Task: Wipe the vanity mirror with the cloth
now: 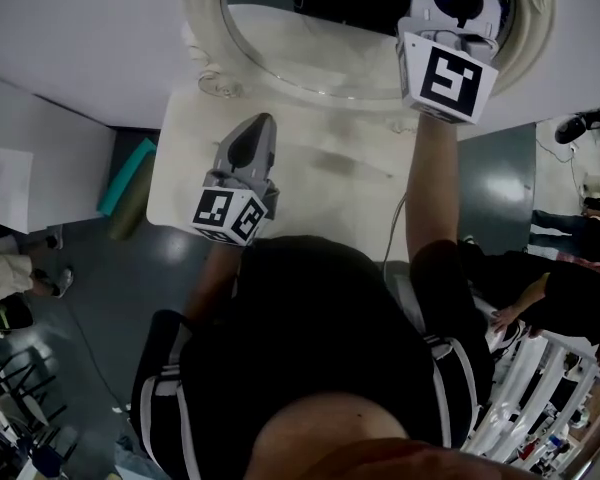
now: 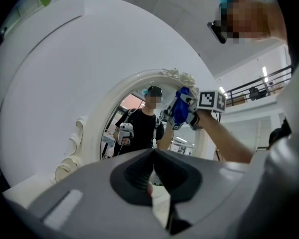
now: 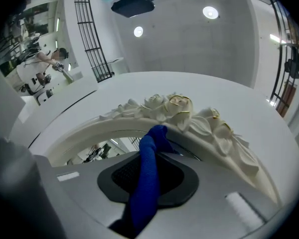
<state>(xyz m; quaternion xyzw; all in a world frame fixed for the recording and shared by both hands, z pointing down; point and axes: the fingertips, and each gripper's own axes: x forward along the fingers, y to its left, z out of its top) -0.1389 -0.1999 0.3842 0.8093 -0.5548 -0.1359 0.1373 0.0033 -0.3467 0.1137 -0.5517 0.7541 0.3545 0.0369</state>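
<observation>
Right gripper view: right gripper (image 3: 153,136) pinches cloth (image 3: 145,193) at mirror (image 3: 102,147) top; left gripper (image 2: 153,154) closed, empty; wiping underway, I reckon.

Light check: head view dim, both gripper views bright.
I log round white ceiling lamps (image 3: 210,12) glaring overhead, fisheye bending, dark vignetted corners.

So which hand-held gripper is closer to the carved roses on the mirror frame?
The right. The right hand-held gripper, clamping the blue cloth, is up just below the carved roses; the left hand-held gripper sits low over the vanity top, well short of them.
</observation>
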